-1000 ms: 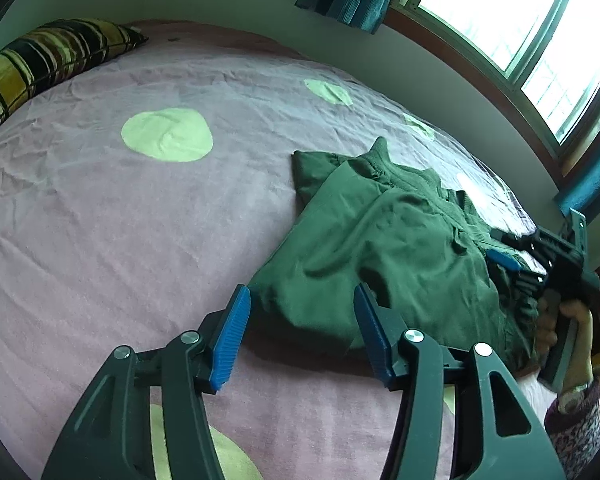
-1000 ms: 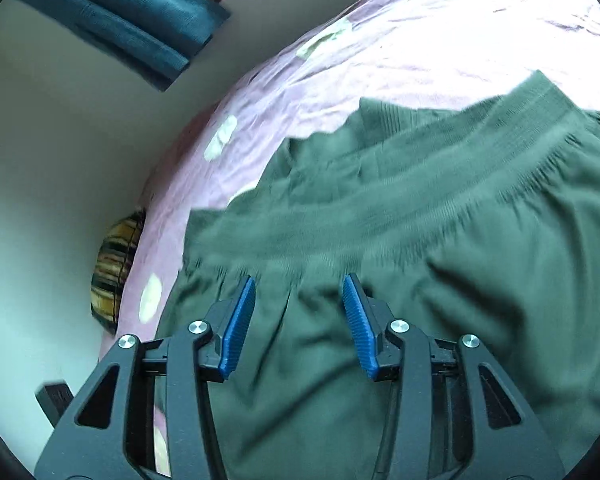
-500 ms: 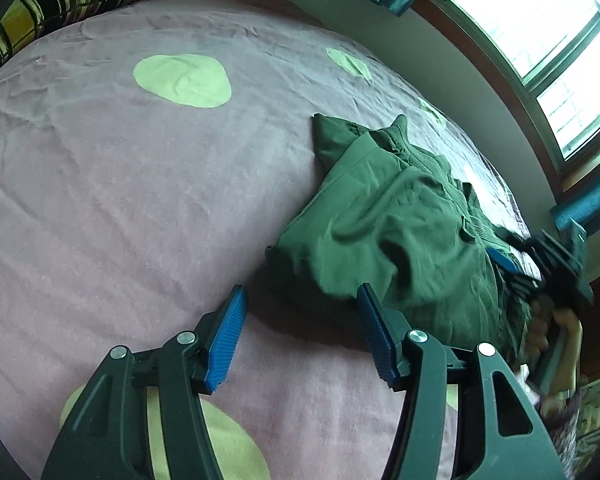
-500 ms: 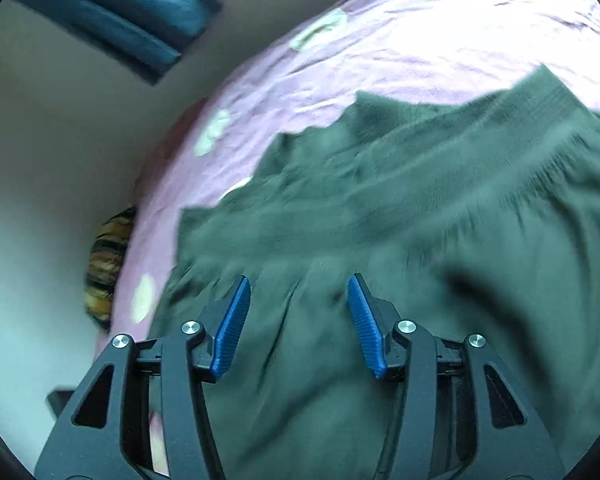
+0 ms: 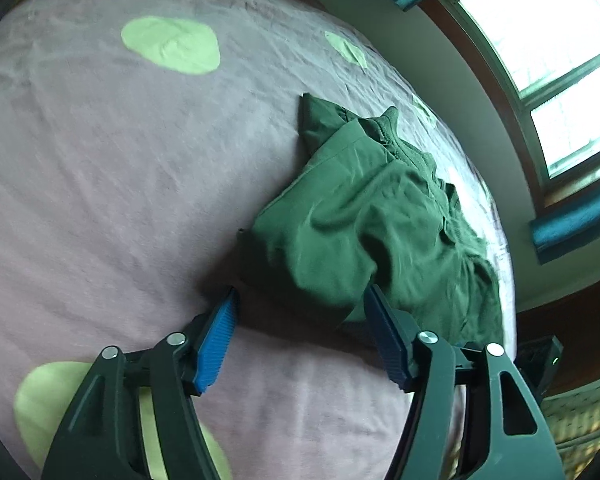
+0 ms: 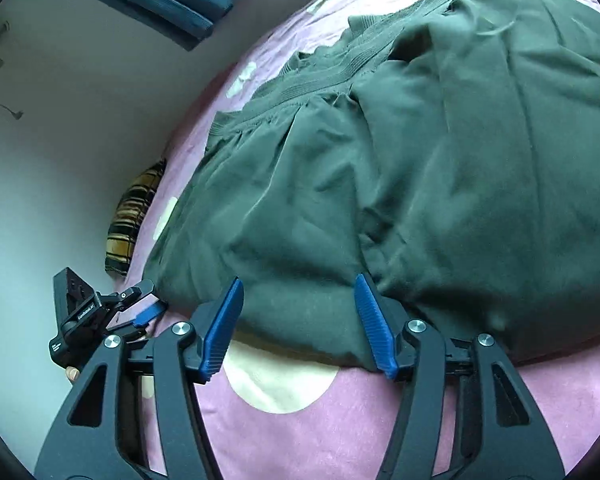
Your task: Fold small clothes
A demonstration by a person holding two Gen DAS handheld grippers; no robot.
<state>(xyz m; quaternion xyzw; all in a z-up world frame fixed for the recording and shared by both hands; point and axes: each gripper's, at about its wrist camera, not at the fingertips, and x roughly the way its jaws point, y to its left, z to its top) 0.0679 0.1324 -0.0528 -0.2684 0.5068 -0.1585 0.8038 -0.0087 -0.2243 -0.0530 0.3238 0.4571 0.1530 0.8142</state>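
A dark green pair of shorts (image 5: 364,216) lies folded and rumpled on the pink bed sheet (image 5: 112,168). Its elastic waistband (image 6: 332,76) shows at the far side in the right wrist view. My left gripper (image 5: 300,308) is open and empty, just short of the near edge of the shorts. My right gripper (image 6: 298,292) is open and empty, its blue pads at the near hem of the shorts (image 6: 420,184). The left gripper also shows in the right wrist view (image 6: 100,308), at the bed's left edge.
The sheet has pale green spots (image 5: 172,44). A striped pillow (image 6: 132,216) lies at the head of the bed. A wall (image 6: 60,128) runs along one side. A window (image 5: 548,40) with teal curtains (image 5: 568,228) is behind the bed.
Both grippers have pulled back from the shorts. The right gripper, earlier over the waistband area, now sits at the near hem. The left view has swung lower and to the right.
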